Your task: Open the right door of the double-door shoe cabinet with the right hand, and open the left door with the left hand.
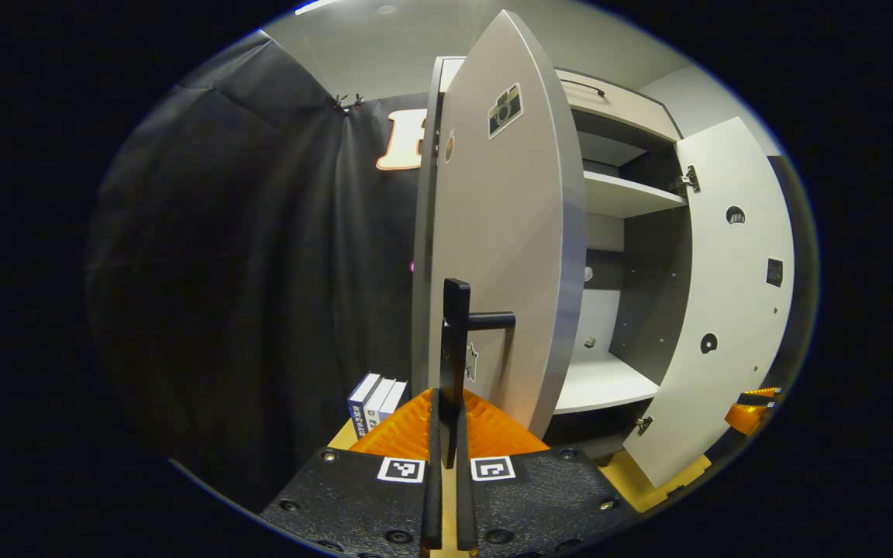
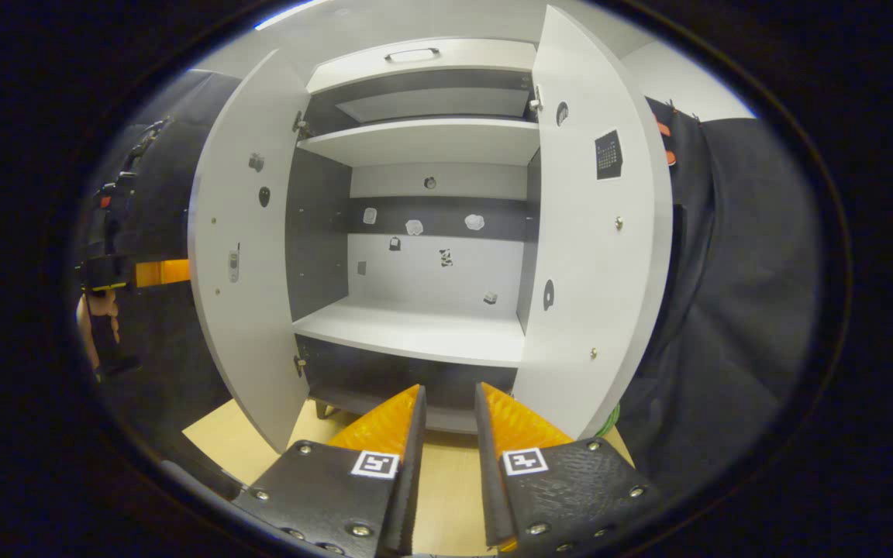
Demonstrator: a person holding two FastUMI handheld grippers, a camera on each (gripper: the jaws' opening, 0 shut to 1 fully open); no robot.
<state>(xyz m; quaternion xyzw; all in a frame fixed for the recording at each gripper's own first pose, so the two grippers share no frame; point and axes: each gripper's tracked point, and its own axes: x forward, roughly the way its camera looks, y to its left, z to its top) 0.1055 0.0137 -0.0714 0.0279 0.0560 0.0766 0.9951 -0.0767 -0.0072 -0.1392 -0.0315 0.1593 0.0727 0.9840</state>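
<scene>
While both doors (image 2: 249, 256) hang open, books (image 1: 375, 399) rest on wood.

The left gripper view sat close against the left door (image 1: 505, 232), looking along its outer face from the cabinet's left side. The right gripper view faced the open shoe cabinet (image 2: 423, 232) head-on, farther back. Both took in the shelves and the right door (image 1: 725, 294)
</scene>
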